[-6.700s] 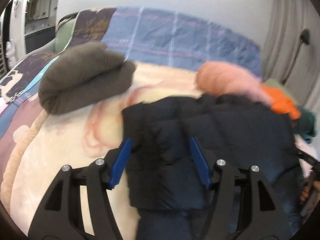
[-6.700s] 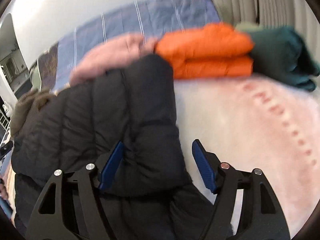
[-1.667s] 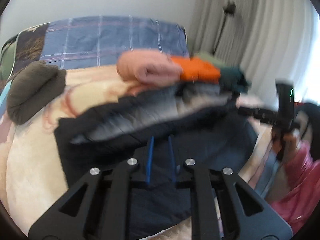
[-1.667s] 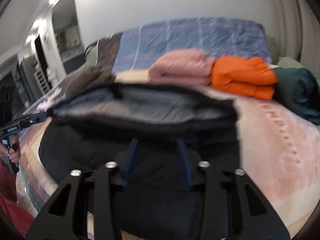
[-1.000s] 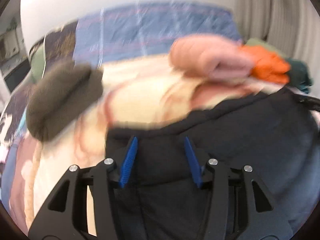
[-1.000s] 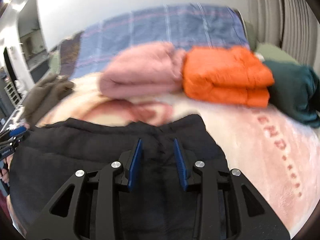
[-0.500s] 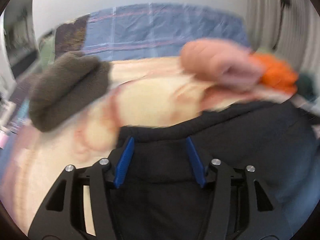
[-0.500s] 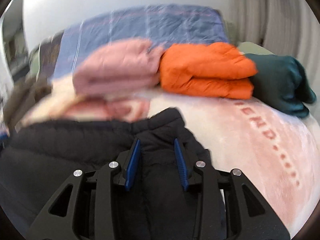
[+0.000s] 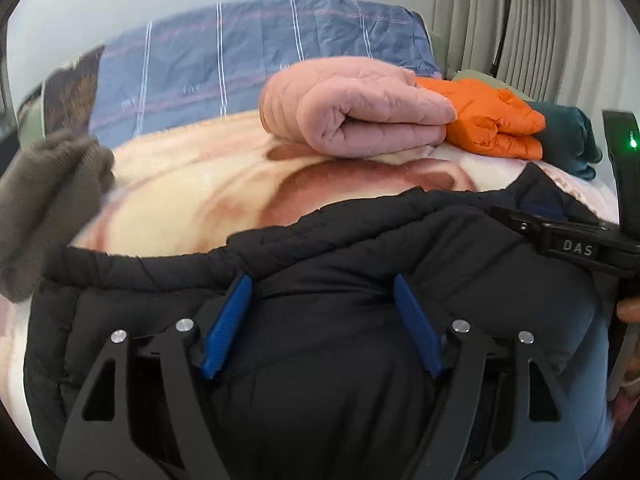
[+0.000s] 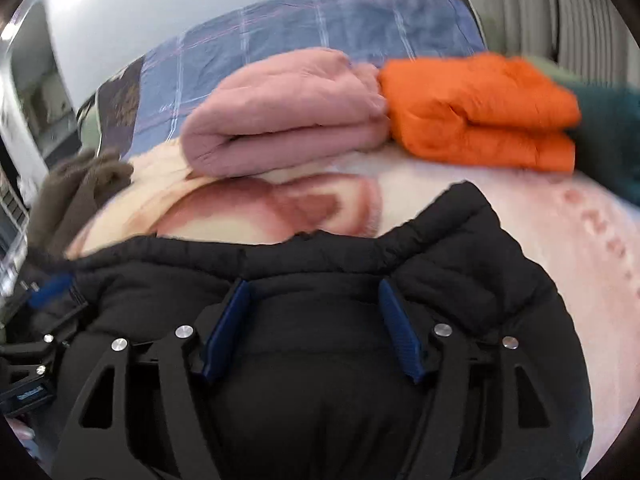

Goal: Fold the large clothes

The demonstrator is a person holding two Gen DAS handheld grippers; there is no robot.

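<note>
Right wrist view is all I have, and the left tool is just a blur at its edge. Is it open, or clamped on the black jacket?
Observer: Open. The left wrist view shows the left tool with its blue pads spread over the black jacket, gripping nothing.
Operator: Where on the jacket?
Observer: Just short of its far edge, which runs across in front of the pads.
Operator: What is the dark blur right of the orange jacket?
Observer: A teal garment, sharp here, lying beside the folded orange jacket.
</note>
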